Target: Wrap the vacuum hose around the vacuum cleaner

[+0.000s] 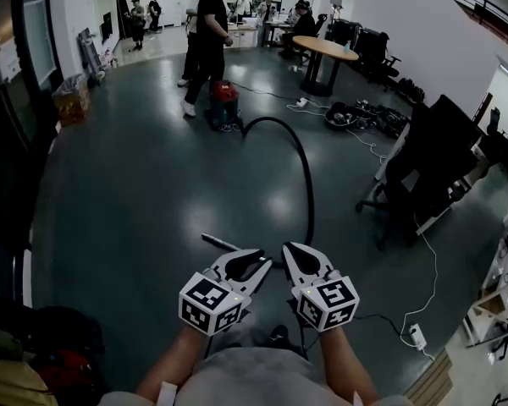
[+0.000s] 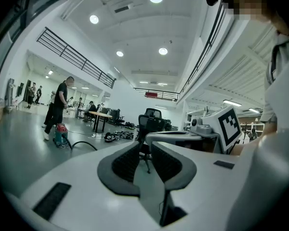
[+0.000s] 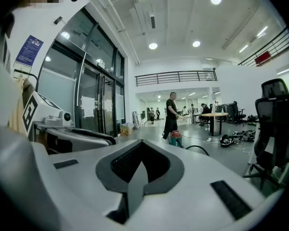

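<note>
Far ahead of both pairs of jaws, across the glossy dark floor (image 1: 135,193): vacuum (image 1: 223,100), a small red canister on a dark base, upright, close by the feet of a person (image 1: 208,32) in black. From its near side, hose (image 1: 298,155): black, slim, flexible, rising in a broad arch to the right, then running almost straight toward the camera, long axis far-to-near. Near end lost behind the gripper tips in the head view; cannot tell whether touching either. Just left of that end, flat on the floor, a thin pale tube (image 1: 218,242), metallic-looking, slanting from upper left to lower right, lower end hidden by the left gripper (image 1: 261,260).

On the left gripper: white shell, dark ribbed pads (image 2: 127,161), jaws a little apart, nothing between them, only floor and chair legs beyond the gap. On the right gripper (image 1: 288,249): same build, jaws closed tip to tip, nothing pinched. Side by side, near level, tips angled toward one another and close together; marker cubes (image 1: 210,303) at the rear, bare forearms (image 1: 173,366) behind.

In the left gripper view, vacuum (image 2: 61,133) small and far at left, hose (image 2: 82,144) curving low beside it, well left of the jaws. In the right gripper view, vacuum (image 3: 176,139) just above and right of the closed tips, far off, hose (image 3: 197,149) arching to its right.

Elsewhere: round wooden table (image 1: 326,49) on a black pedestal beyond the vacuum; black office chair (image 1: 432,155) at right; white cable (image 1: 432,269) trailing over the floor.
</note>
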{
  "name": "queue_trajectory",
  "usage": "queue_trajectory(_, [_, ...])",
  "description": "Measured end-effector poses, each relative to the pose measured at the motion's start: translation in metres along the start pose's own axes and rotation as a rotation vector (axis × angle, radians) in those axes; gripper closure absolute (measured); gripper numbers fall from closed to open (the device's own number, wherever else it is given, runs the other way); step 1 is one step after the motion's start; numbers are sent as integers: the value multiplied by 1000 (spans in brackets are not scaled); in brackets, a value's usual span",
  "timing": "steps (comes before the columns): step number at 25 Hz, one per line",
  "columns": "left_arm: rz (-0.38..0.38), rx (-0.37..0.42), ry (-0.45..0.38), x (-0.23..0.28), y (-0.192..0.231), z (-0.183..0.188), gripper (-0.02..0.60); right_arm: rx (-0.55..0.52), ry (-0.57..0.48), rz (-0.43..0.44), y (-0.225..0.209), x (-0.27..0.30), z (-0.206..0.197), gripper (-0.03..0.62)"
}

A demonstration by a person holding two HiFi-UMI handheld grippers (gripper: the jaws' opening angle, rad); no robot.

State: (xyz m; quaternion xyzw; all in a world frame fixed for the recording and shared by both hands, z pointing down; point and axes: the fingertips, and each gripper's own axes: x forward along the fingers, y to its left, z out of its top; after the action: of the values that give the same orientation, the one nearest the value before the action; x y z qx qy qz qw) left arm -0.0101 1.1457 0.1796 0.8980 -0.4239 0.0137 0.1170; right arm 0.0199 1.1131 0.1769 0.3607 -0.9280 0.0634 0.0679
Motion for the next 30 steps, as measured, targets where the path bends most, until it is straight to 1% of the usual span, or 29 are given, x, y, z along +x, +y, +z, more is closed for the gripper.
queue_trajectory(12, [-12,1,18,-1,8,-5,495,5,20,-34,-5,3,-6,589])
queue_trajectory(19, [-15,-5,42,14,19,-6,495,5,34,-19,-15,10,-8,589])
queue_trajectory(22, [-12,-3,53,25,27,-7,495,15,37,-27,-29,18,-10,589])
queue_trajectory(30, [-6,-7,105,72,60,-11,495,66,46,-30,-82,52,-15,589])
